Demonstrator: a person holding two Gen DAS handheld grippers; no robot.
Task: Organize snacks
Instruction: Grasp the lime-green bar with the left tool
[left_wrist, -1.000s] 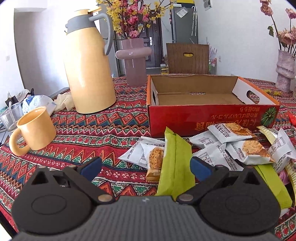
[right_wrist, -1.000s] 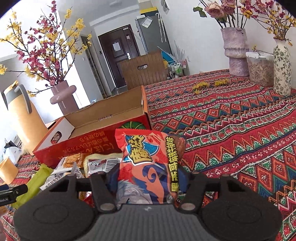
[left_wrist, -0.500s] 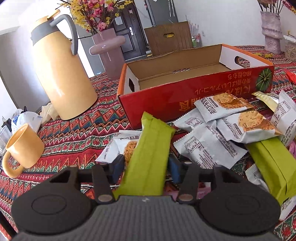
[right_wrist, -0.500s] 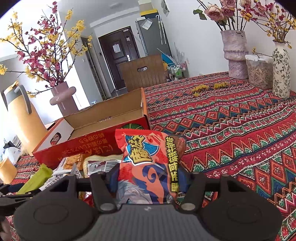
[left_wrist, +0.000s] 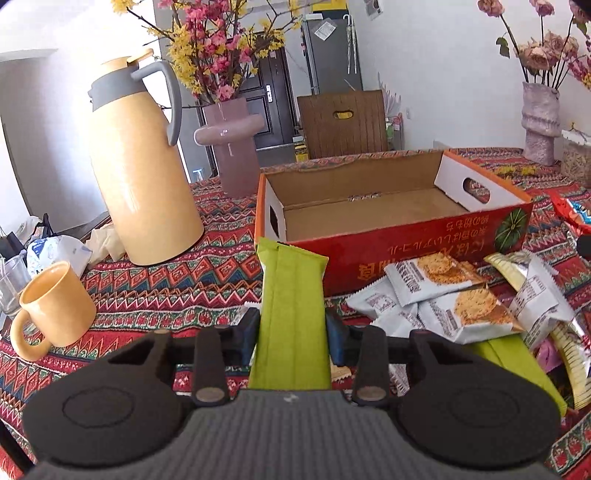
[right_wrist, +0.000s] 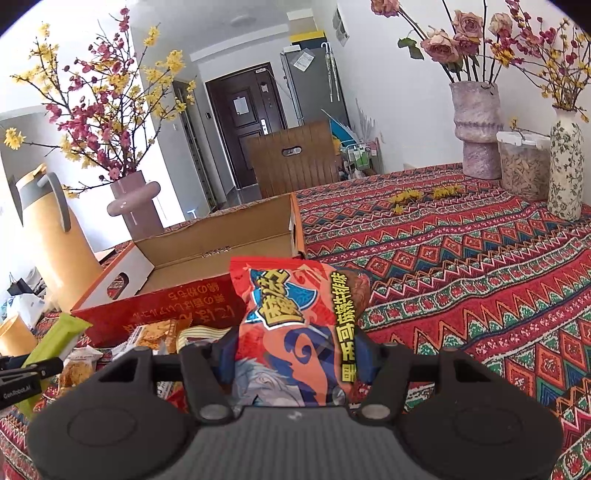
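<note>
Left gripper: jaws have just been closing and now clamp the green packet at both long edges, blue pads against its sides. Packet is a long, flat, matte foil sleeve with a centre seam running lengthwise. Its long axis runs straight away from the camera, crimped far end pointing toward the near wall of the cardboard box and tilted slightly left. Far end sits above the tablecloth, just in front of the box's left corner.

Right gripper: jaws clenched on the red chip bag, pads pressed into its 2 sides. Bag is glossy, puffy, crinkled, printed in orange, blue and yellow. Long axis also points away from the camera, top edge level with the box rim.

Box: open-topped corrugated tray, brown inside, red printed outside, oval hand-hole in each end wall; interior shows bare cardboard.

Loose pile beside the box front: white cracker packets with serrated ends, overlapping; a 2nd green packet partly under them.

Tablecloth: woven zigzag pattern, red dominant. Smooth yellow thermos and yellow mug stand at left.
</note>
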